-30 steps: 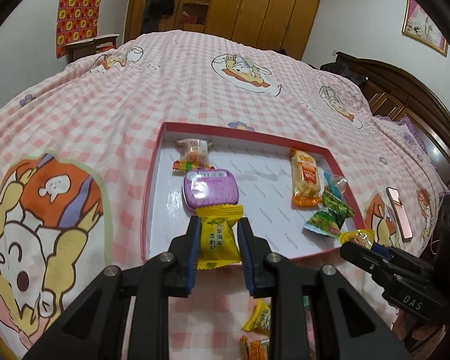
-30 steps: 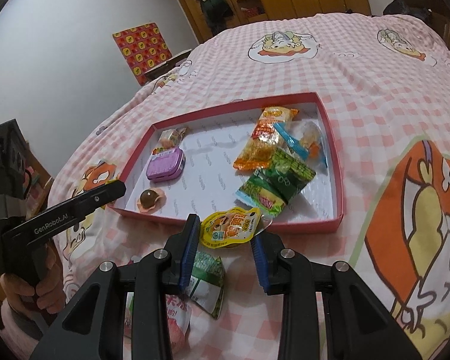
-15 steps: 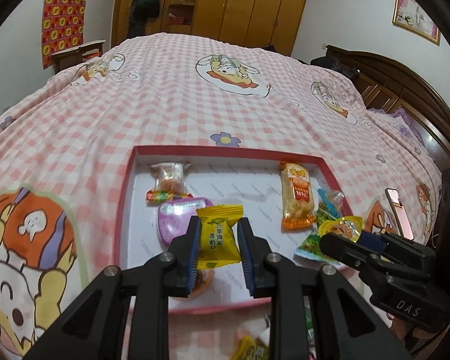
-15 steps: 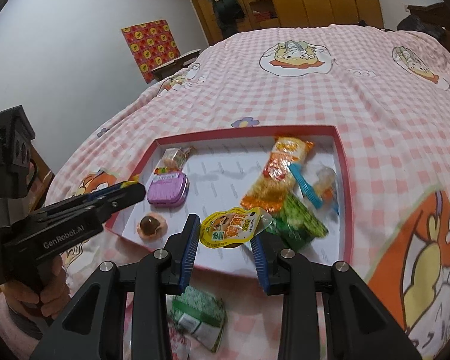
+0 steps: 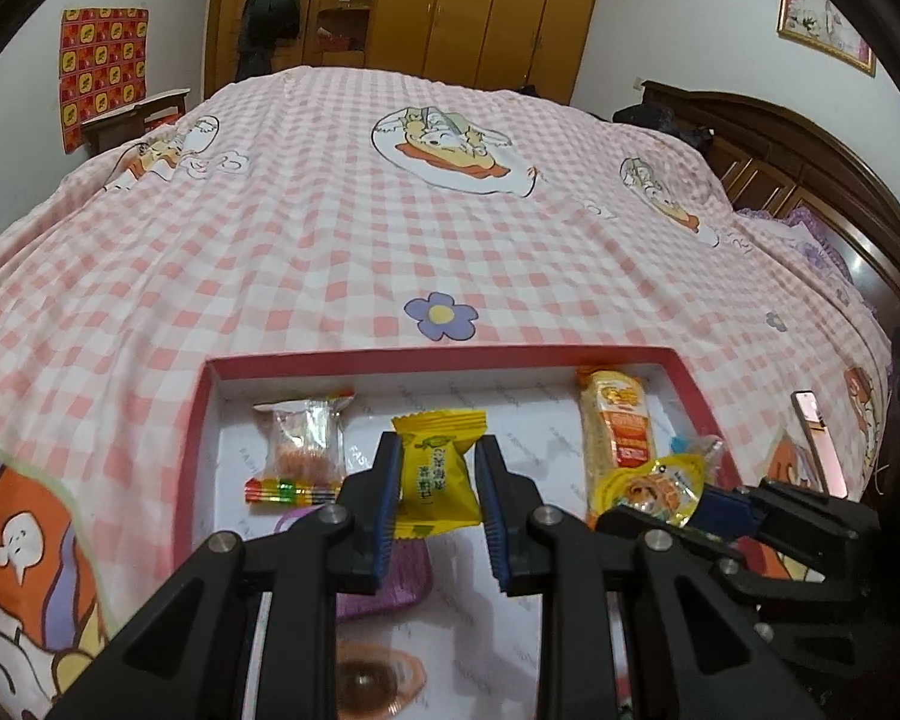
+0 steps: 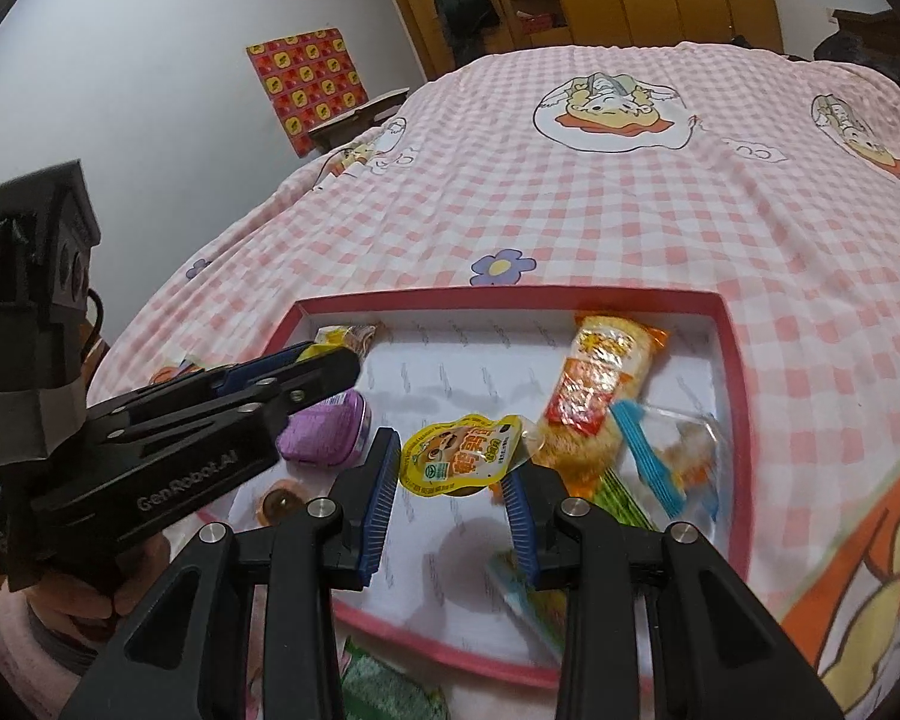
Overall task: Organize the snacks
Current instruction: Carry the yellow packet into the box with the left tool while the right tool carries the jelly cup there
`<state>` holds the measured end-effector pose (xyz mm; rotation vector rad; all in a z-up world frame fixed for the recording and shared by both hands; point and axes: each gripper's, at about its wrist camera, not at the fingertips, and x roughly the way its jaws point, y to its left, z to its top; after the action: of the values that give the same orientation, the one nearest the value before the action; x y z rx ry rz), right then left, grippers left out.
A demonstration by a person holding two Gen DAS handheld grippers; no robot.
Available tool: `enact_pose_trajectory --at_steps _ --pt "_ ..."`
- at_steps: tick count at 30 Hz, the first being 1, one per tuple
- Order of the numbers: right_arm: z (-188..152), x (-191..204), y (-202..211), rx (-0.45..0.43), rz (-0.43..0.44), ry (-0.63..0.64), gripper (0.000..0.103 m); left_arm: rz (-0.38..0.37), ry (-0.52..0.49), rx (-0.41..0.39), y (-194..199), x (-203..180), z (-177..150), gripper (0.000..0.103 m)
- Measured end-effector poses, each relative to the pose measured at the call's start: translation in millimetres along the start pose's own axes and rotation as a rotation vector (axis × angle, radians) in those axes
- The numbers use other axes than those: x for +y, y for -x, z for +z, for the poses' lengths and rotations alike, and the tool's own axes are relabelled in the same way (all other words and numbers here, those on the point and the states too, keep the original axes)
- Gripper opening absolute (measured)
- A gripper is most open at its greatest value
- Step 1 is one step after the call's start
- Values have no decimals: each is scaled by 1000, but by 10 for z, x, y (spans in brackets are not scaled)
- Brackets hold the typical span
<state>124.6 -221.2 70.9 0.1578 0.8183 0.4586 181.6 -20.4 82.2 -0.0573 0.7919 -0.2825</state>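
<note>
the left gripper (image 5: pixel 437 489) is closed on a yellow candy packet (image 5: pixel 437 483), held above the red-rimmed tray (image 5: pixel 193 444). the right gripper (image 6: pixel 450 489) is clamped on a yellow jelly cup (image 6: pixel 462 461) over the same tray. at 11 o'clock lies a purple tin (image 6: pixel 324 435); at 1 o'clock, an orange cracker pack (image 6: pixel 594 396).
</note>
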Motion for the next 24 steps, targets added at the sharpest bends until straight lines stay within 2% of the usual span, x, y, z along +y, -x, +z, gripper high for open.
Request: enact_pose_trajectory --at_steps 11,24 --pt "135 -107 -313 32 1 6 35 16 40 64 -362 148 -17 25" --pt "130 -122 -483 44 3 21 35 8 40 55 -380 157 -31 26"
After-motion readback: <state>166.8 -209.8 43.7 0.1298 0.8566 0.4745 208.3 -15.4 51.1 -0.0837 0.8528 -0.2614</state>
